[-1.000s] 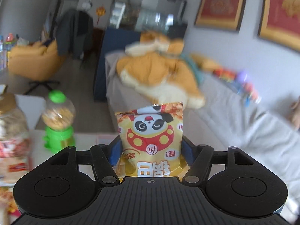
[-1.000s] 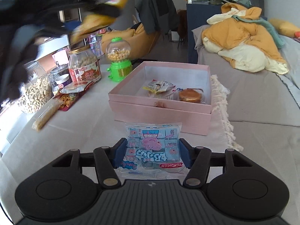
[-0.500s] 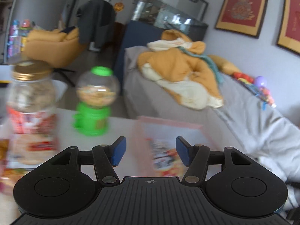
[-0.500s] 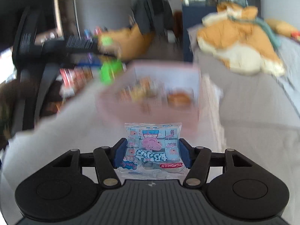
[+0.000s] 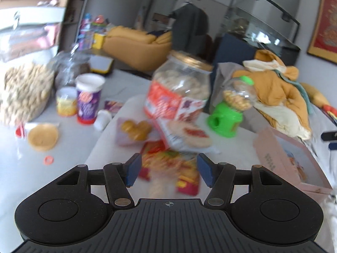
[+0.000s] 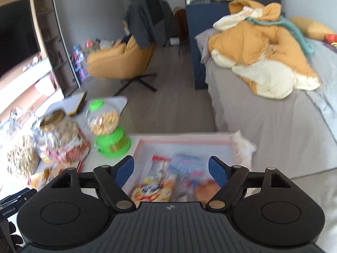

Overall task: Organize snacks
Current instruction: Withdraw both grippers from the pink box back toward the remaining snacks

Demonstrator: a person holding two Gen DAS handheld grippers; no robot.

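Note:
My left gripper (image 5: pixel 168 171) is open and empty, hovering over a red and yellow snack packet (image 5: pixel 170 168) on the white table. A clear packet with a jam biscuit (image 5: pixel 187 136) and a bag of round cookies (image 5: pixel 134 129) lie just beyond it. My right gripper (image 6: pixel 171 171) is open and empty above the pink box (image 6: pixel 185 142). In the box lie the yellow panda snack bag (image 6: pixel 152 190), the blue candy packet (image 6: pixel 187 168) and a round pastry (image 6: pixel 205 189). The pink box also shows at the right in the left wrist view (image 5: pixel 284 160).
A gold-lidded biscuit jar (image 5: pixel 179 92), a green candy dispenser (image 5: pixel 229 109), a big jar of peanuts (image 5: pixel 23 90), two small cups (image 5: pixel 88 99) and a wrapped round cake (image 5: pixel 43 137) stand on the table. A grey bed with an orange quilt (image 6: pixel 259 57) lies to the right.
The left gripper dropped the panda bag into the box and swung left over the table snacks. The right gripper moved over the box, opened and let go of the blue candy packet.

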